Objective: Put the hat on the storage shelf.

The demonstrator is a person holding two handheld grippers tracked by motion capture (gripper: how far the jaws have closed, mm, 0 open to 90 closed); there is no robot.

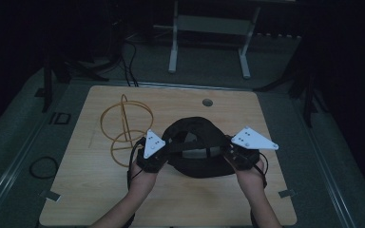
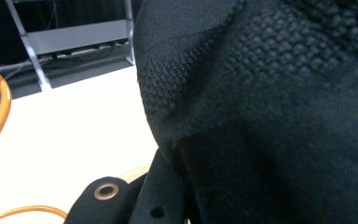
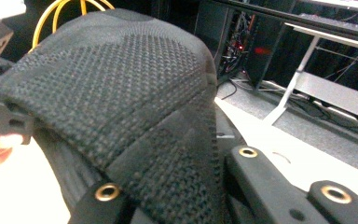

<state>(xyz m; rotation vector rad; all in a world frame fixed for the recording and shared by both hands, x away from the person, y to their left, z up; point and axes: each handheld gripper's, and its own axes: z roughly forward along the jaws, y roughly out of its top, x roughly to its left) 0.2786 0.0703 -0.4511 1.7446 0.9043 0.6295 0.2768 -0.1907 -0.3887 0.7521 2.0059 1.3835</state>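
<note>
While both grippers clamp the black cap [image 1: 197,147], it sits mid-table [image 1: 100,199], right of the yellow wire stand [image 1: 123,128]. Left gripper [image 1: 158,154] and right gripper [image 1: 232,154] pinch opposite edges. Grasping looks done; moving it onto the stand likely remains.

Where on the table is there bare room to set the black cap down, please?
The near strip of the table between the forearms is bare, as is the far right corner beyond the small hole. The left side is crowded by the yellow wire stand, close beside the left gripper holding the black cap.
</note>
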